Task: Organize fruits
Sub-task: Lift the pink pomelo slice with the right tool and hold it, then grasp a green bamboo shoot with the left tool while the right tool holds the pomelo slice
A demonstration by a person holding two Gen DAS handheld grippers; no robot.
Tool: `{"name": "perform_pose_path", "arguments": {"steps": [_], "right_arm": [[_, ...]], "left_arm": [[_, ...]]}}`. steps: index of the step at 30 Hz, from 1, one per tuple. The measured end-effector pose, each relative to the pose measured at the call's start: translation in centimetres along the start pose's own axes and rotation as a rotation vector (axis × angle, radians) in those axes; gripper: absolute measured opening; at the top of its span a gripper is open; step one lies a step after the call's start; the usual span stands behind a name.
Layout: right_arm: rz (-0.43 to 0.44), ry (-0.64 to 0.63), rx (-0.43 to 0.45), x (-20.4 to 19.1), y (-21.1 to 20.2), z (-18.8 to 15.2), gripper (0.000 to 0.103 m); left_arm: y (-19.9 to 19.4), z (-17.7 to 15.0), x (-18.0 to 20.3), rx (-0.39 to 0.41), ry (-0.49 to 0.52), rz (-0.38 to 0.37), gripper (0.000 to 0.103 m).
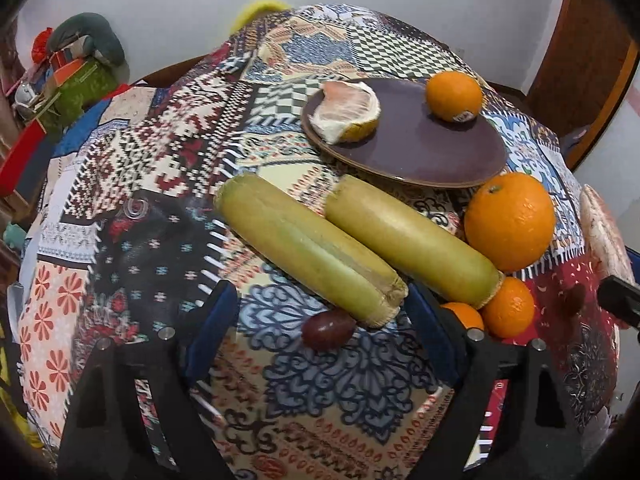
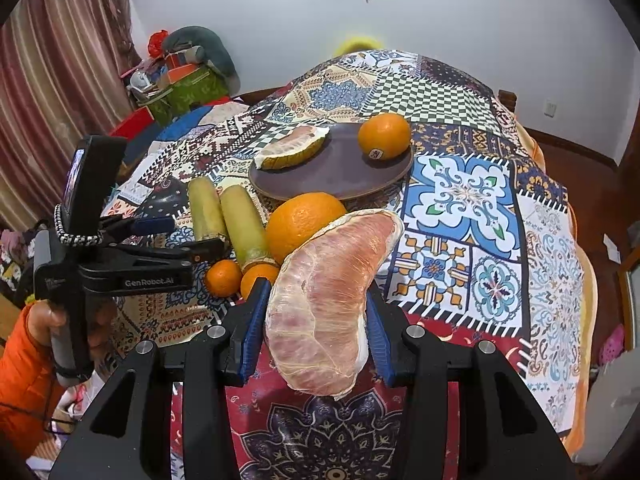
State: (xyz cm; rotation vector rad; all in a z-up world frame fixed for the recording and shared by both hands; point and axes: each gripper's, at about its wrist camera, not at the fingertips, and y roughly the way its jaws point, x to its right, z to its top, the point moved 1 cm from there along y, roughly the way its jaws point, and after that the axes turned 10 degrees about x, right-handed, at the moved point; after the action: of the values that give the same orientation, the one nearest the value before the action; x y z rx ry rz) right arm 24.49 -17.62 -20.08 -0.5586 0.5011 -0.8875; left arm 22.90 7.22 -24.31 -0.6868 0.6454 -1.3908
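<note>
My right gripper point(image 2: 316, 312) is shut on a peeled pink pomelo segment point(image 2: 332, 300), held above the patterned tablecloth point(image 2: 460, 196); the segment also shows at the edge of the left wrist view point(image 1: 604, 232). A brown plate point(image 1: 420, 152) point(image 2: 332, 180) carries a pomelo wedge with rind point(image 1: 348, 112) point(image 2: 292, 148) and an orange point(image 1: 454, 96) point(image 2: 384, 136). My left gripper point(image 1: 320, 320) point(image 2: 192, 236) stands open over a small dark red fruit point(image 1: 328, 330) and the cut end of one of two green stalks point(image 1: 308, 248) point(image 1: 412, 240). A big orange point(image 1: 510, 220) point(image 2: 300, 224) and two small ones point(image 1: 508, 306) point(image 1: 464, 316) lie beside the stalks.
A pile of boxes and cloth point(image 2: 180, 72) stands beyond the table's far left edge, next to a curtain point(image 2: 60, 60). A person's orange sleeve point(image 2: 20, 360) holds the left gripper's handle. Wooden furniture point(image 1: 580, 60) rises at the far right.
</note>
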Motion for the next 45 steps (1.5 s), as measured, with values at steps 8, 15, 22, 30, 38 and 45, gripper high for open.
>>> {"name": "perform_pose_path", "arguments": {"steps": [8, 15, 22, 30, 38, 45], "right_arm": [[0.007, 0.015, 0.007, 0.2, 0.3, 0.2, 0.042], [0.014, 0.017, 0.008, 0.2, 0.5, 0.3, 0.042], [0.013, 0.024, 0.012, 0.8, 0.5, 0.3, 0.042], [-0.001, 0.020, 0.022, 1.6, 0.7, 0.5, 0.042], [0.006, 0.027, 0.024, 2.1, 1.1, 0.8, 0.042], [0.001, 0.026, 0.024, 2.2, 1.3, 0.9, 0.042]], "left_arm": [[-1.4, 0.2, -3.8, 0.032, -0.081, 0.037, 0.087], [-1.5, 1.0, -3.5, 0.037, -0.131, 0.015, 0.084], [-0.2, 3.1, -3.9, 0.045, -0.210, 0.048, 0.076], [3.3, 3.1, -5.0, -0.037, -0.333, -0.006, 0.064], [5.2, 4.0, -4.0, -0.012, -0.250, 0.040, 0.050], [5.2, 4.2, -4.5, 0.008, -0.245, 0.022, 0.042]]}}
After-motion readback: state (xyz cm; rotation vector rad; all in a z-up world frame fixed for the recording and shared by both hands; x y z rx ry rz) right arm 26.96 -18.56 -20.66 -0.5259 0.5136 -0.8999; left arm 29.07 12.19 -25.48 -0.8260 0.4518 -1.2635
